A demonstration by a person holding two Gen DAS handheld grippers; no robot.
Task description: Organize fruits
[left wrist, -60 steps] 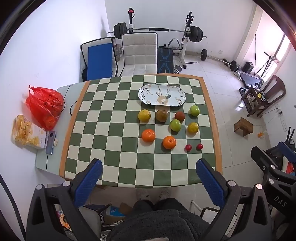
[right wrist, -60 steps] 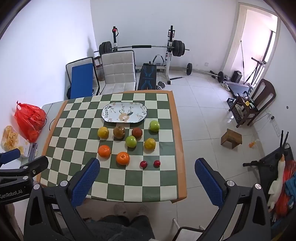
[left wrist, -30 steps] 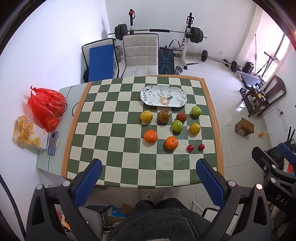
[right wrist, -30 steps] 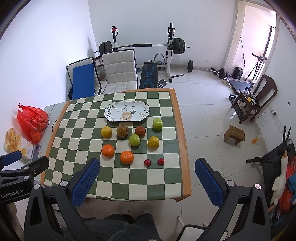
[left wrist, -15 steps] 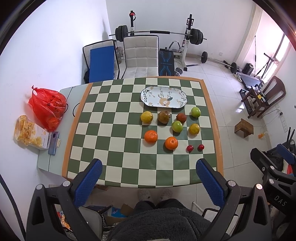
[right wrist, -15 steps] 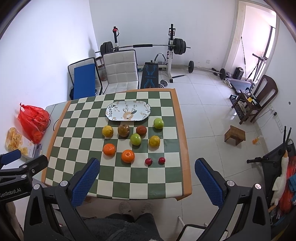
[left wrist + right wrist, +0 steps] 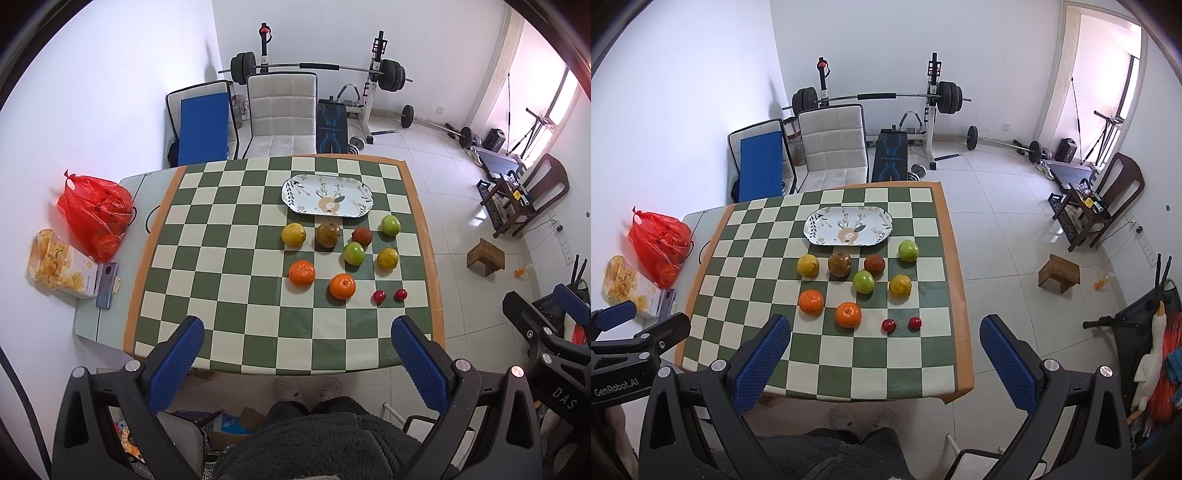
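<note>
Bare checkered table (image 7: 221,280) on the left half, fruits (image 7: 341,254) clustered right, plate (image 7: 327,195) behind them.

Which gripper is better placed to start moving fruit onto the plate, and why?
Probably the right gripper: the fruit, like the orange, lies nearer its centre line, while it sits right of the left gripper. Both are open and empty, above the table.

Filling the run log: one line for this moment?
stage: pre-grasp | left gripper: open, raised | right gripper: open, raised | plate: empty | fruits: on table
</note>
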